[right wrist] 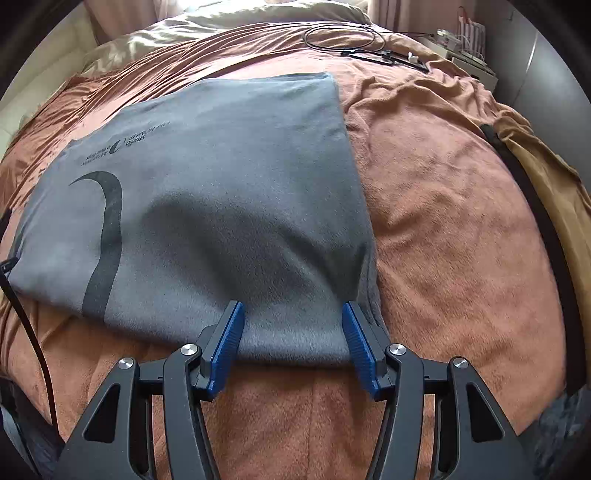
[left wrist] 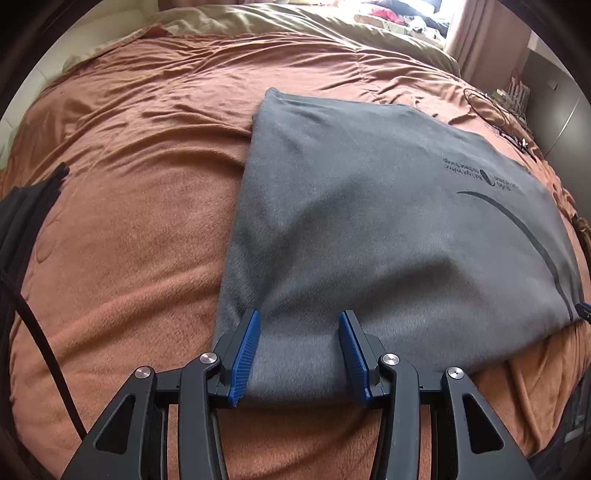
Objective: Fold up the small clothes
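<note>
A grey fleece cloth (left wrist: 369, 221) with a dark curved logo and small print lies folded on the orange bedspread (left wrist: 129, 221). It also shows in the right wrist view (right wrist: 221, 203). My left gripper (left wrist: 300, 319) is open, its blue pads either side of the cloth's near left corner edge. My right gripper (right wrist: 293, 310) is open, its blue pads either side of the cloth's near right corner edge. The cloth's near edge lies between each pair of fingers, not pinched.
A black cable (right wrist: 369, 48) lies coiled on the bed's far side. A beige duvet (left wrist: 295, 22) is bunched at the far end. A black strap (right wrist: 546, 229) runs along the bed's right edge. A dark cord (left wrist: 40, 332) hangs at left.
</note>
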Demonstrator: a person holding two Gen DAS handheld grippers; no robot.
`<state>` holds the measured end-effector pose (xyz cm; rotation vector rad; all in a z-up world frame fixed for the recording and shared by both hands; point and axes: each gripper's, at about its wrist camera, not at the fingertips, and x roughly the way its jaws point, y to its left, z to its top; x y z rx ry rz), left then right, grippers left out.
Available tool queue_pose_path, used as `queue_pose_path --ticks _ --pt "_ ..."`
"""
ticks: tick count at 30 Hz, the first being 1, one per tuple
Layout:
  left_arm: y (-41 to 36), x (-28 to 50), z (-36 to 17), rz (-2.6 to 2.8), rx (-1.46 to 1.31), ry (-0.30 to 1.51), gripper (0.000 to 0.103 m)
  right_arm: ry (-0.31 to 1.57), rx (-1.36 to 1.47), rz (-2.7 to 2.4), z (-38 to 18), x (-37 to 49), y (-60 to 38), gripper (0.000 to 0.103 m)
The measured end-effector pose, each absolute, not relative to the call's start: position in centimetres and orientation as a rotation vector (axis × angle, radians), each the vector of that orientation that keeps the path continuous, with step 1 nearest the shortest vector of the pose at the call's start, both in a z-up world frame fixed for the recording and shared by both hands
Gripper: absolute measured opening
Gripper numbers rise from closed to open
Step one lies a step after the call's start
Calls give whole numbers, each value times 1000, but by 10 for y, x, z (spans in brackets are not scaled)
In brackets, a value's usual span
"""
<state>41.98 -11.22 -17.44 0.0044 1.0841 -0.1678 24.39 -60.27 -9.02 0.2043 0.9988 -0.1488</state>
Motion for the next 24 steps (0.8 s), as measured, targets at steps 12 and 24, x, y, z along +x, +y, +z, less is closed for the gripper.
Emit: queue_pose_path --ticks 12,24 --pt "-91 349 -138 -163 -132 1008 47 882 380 -64 -53 158 -580 53" --pt "-81 274 -100 -200 -180 938 47 801 375 -20 -7 86 -538 53"
